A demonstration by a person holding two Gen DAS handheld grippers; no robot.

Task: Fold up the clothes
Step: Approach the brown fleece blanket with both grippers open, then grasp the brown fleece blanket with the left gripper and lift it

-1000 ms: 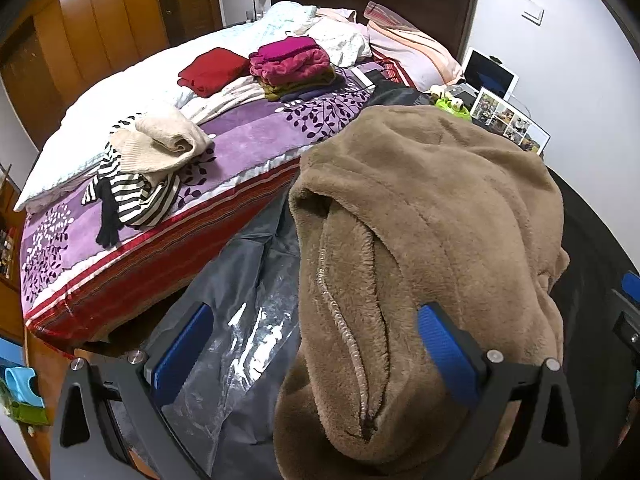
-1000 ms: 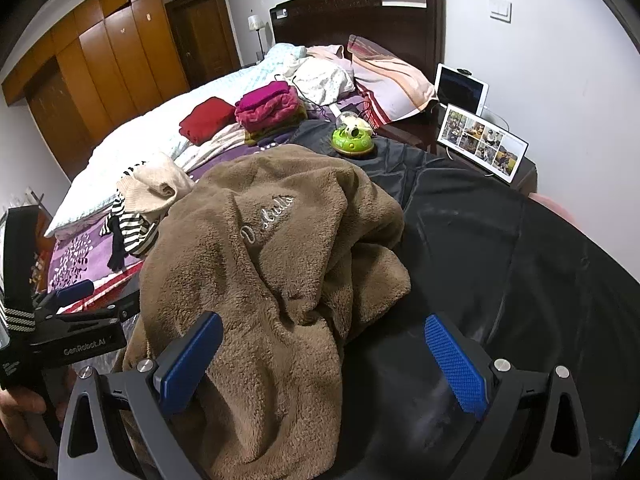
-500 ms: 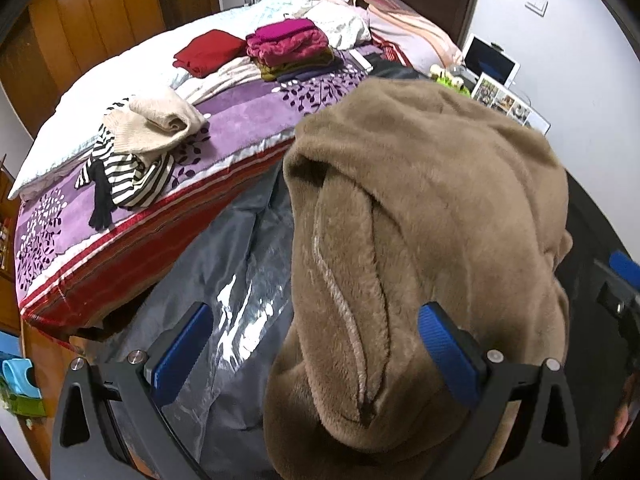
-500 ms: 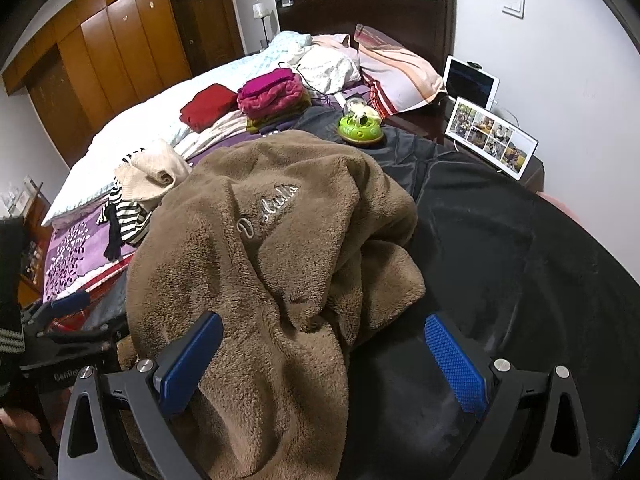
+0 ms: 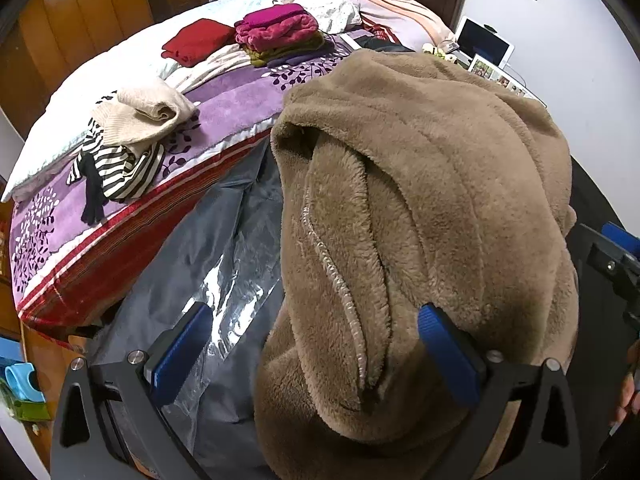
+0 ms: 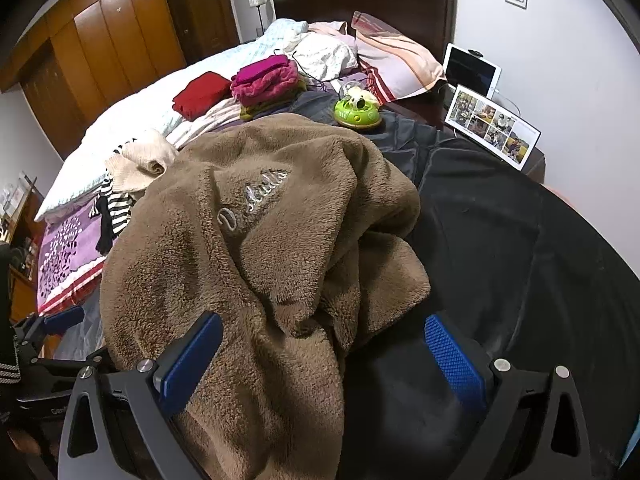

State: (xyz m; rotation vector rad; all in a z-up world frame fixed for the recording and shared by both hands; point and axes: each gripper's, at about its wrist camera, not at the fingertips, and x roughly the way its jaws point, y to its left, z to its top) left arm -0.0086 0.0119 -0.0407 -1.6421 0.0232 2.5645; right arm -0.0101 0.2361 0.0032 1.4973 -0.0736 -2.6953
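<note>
A brown fleece garment [image 5: 420, 200] with a zipper and silver embroidered lettering lies crumpled on a dark covered surface [image 6: 520, 264]; it also shows in the right wrist view [image 6: 260, 248]. My left gripper [image 5: 314, 354] is open, its blue pads on either side of the garment's near zippered edge. My right gripper [image 6: 324, 360] is open over the garment's near right part, one pad above the fleece, the other above the dark cover. Neither holds cloth.
A bed [image 5: 224, 112] at left carries a striped and cream pile [image 5: 128, 140], a red folded item [image 5: 196, 40] and a pink stack [image 5: 276, 34]. A green toy [image 6: 356, 110], photo frame [image 6: 492, 126] and tablet [image 6: 470, 70] stand at the back right. Clear plastic [image 5: 232, 292] lies left.
Both grippers have moved closer in over the brown garment, which fills more of both views. Both stay open. The garment has not visibly shifted.
</note>
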